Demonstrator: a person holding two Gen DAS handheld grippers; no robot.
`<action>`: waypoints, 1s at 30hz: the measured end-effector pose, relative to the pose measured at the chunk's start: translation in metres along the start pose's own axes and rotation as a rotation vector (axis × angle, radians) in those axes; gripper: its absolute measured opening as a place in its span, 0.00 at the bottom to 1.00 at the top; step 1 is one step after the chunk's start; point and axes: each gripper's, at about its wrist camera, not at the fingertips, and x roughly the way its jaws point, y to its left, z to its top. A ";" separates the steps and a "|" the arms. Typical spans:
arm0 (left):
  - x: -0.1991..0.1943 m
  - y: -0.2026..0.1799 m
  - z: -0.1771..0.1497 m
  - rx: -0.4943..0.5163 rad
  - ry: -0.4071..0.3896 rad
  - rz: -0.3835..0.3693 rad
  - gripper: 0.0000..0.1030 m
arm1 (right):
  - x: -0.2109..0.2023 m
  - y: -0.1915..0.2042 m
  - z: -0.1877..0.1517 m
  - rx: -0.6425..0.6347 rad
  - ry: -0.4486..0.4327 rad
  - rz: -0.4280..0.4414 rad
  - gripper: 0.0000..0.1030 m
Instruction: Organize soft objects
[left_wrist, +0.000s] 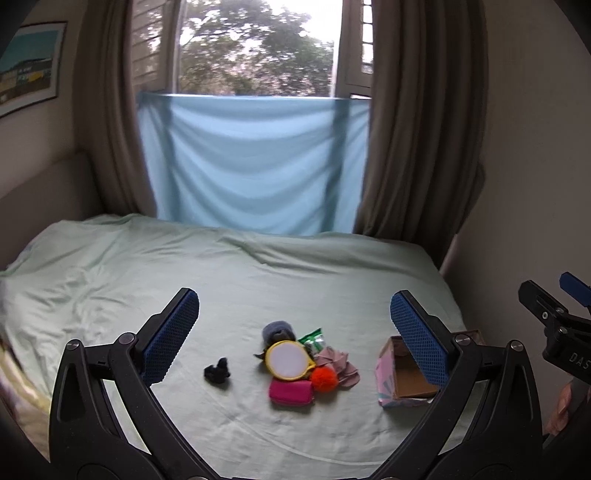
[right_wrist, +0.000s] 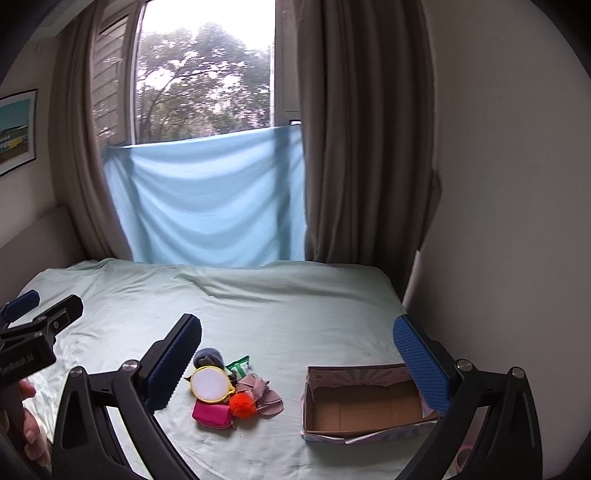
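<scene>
A pile of small things lies on the pale green bed sheet (left_wrist: 110, 280): a yellow-rimmed round mirror (left_wrist: 289, 360), an orange pom-pom (left_wrist: 324, 378), a pink pouch (left_wrist: 291, 393), a dusty-pink cloth (left_wrist: 341, 363), a grey-blue soft ball (left_wrist: 279, 330) and a green packet (left_wrist: 312, 338). A small black soft item (left_wrist: 218, 371) lies apart to the left. An open cardboard box (right_wrist: 364, 406) stands empty to the right of the pile. My left gripper (left_wrist: 293, 334) is open and empty above the pile. My right gripper (right_wrist: 297, 362) is open and empty between the pile (right_wrist: 221, 391) and the box.
A blue cloth (left_wrist: 251, 162) hangs under the window between brown curtains (left_wrist: 417, 129). A white wall (right_wrist: 517, 221) runs along the bed's right edge, close to the box. A framed picture (left_wrist: 27, 66) hangs on the left wall.
</scene>
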 end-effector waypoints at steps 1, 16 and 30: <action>0.000 0.004 -0.002 -0.004 0.007 0.015 1.00 | 0.003 0.003 -0.001 -0.018 0.004 0.014 1.00; 0.052 0.137 -0.052 -0.075 0.168 0.080 1.00 | 0.075 0.098 -0.044 -0.025 0.142 0.185 1.00; 0.212 0.220 -0.116 0.098 0.351 -0.053 1.00 | 0.217 0.179 -0.116 0.098 0.277 0.099 1.00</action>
